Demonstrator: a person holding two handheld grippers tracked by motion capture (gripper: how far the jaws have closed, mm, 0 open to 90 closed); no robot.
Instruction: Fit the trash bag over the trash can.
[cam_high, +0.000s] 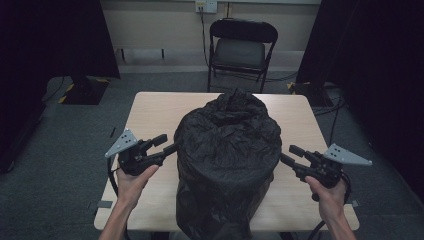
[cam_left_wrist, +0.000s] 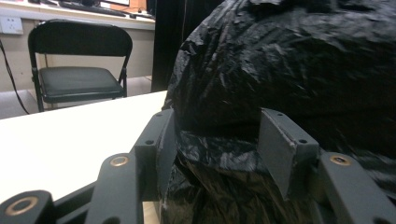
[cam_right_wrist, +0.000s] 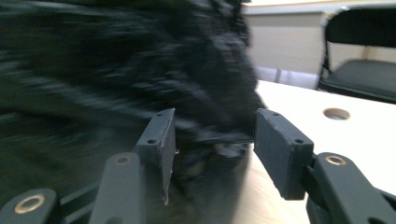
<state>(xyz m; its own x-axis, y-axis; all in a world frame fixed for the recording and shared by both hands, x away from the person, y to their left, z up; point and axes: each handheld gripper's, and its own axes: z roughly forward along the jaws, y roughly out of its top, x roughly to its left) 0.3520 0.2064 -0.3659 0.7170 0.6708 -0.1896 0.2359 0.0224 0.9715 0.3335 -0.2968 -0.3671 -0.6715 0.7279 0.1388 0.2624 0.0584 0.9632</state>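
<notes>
Flanking the black bag (cam_high: 227, 150), both grippers' jaws stand parted.

Counter (cam_high: 150, 107): one, square, pale wood-grain top with rounded corners, standing on grey carpet floor (cam_high: 60, 145) in front of me. A small round hole (cam_right_wrist: 336, 113) is cut into the top, seen in my right gripper view.

On it: one black bin bag (cam_high: 227, 150), crinkled and glossy, pulled over a bulky drum-shaped form. It stands upright at the middle of the counter, reaches the near edge, and its bunched top points toward the far edge. The plastic gathers in loose folds where it meets the wood.

Bare wood shows to the left, to the right and beyond the bag.
</notes>
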